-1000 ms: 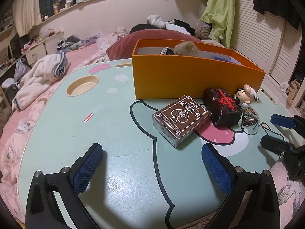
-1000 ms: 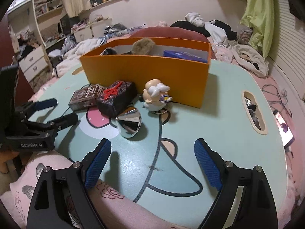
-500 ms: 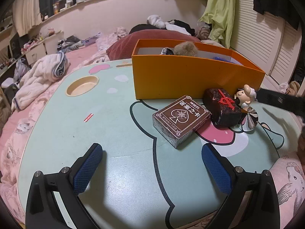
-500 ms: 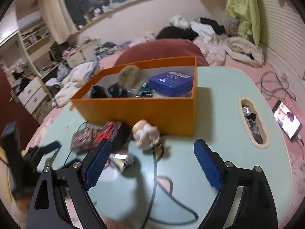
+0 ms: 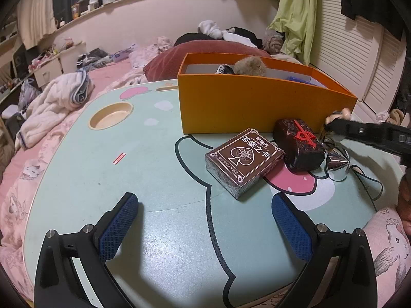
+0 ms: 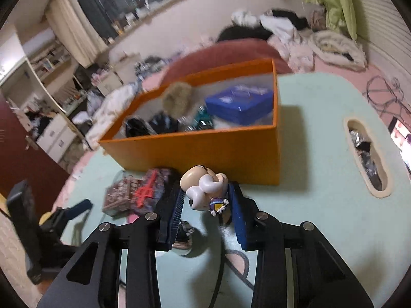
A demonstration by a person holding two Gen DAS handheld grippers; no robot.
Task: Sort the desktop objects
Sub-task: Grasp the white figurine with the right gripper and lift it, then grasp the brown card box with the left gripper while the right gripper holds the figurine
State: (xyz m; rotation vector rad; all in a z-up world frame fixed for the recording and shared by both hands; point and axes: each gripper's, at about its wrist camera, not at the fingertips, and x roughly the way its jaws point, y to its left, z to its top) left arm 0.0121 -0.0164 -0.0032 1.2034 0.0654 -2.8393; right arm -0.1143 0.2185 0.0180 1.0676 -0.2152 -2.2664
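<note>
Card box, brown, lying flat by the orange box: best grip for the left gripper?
Grip the card box across its two long side faces, coming from above with the left gripper, which hangs open short of it. It lies flat with its near corner toward the fingers, and the black block crowds its right end, so rotate to match.

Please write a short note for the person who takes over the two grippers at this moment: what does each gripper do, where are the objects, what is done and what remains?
Right gripper: closed around the small figurine, just in front of the orange box; whether it is lifted I cannot tell.
Left gripper: open, empty, low over the table.
Done: the box holds a blue tin, a furry ball and some dark small items.
Left: put the figurine in the box, then the card box, the dark block with the red mark and the silver cone, all on the table before the box.
</note>
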